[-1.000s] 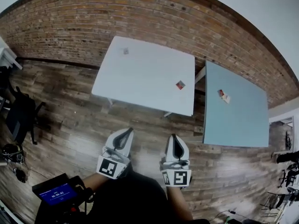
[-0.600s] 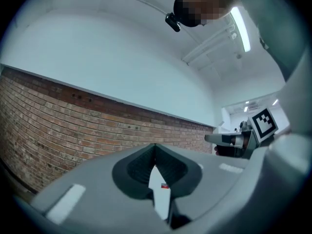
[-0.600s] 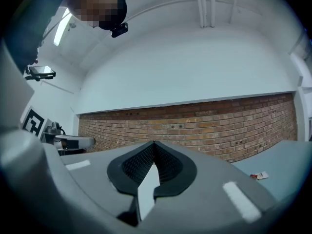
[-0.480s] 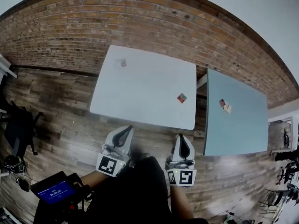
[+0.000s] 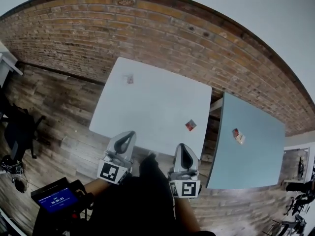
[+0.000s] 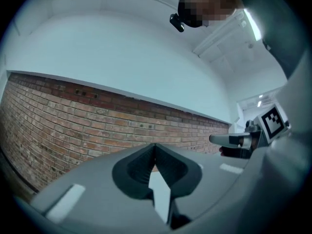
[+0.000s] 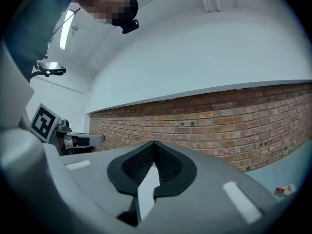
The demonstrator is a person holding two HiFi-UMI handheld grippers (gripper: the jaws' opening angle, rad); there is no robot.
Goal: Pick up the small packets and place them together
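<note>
1. Both grippers are up in front of the person, side by side and well apart. In the head view their tips show right at the near edge of the white bench (image 5: 147, 97).
2. Left gripper (image 6: 155, 147): jaws pressed together tip to tip, nothing between them. It looks out at the brick wall (image 5: 98, 28).
3. Right gripper (image 7: 153, 144): the same, jaws closed on each other and empty.
4. The packets are scattered. A red packet (image 5: 190, 125) lies on the white bench near its right edge, the closest one to the right gripper, with bare bench top between them.
5. A pale packet (image 5: 129, 79) sits far back on the same bench, towards its left rear corner and well apart from the red one.
6. A pair of packets (image 5: 238, 135) lies on the blue-grey bench (image 5: 256, 166) to the right — the two of them touching or just beside each other, too small to tell which. The right gripper view catches them low at its right edge.
7. A gap runs between the two benches, so the pair is cut off from the packets on the white bench.
8. Round about: wooden floor (image 5: 54, 112) under everything and a black chair (image 5: 19, 127) at the left. Low down by the person's left arm is a device with a blue screen (image 5: 54, 199).
9. The person's dark-clothed body fills the space between the grippers at the bottom of the head view.
</note>
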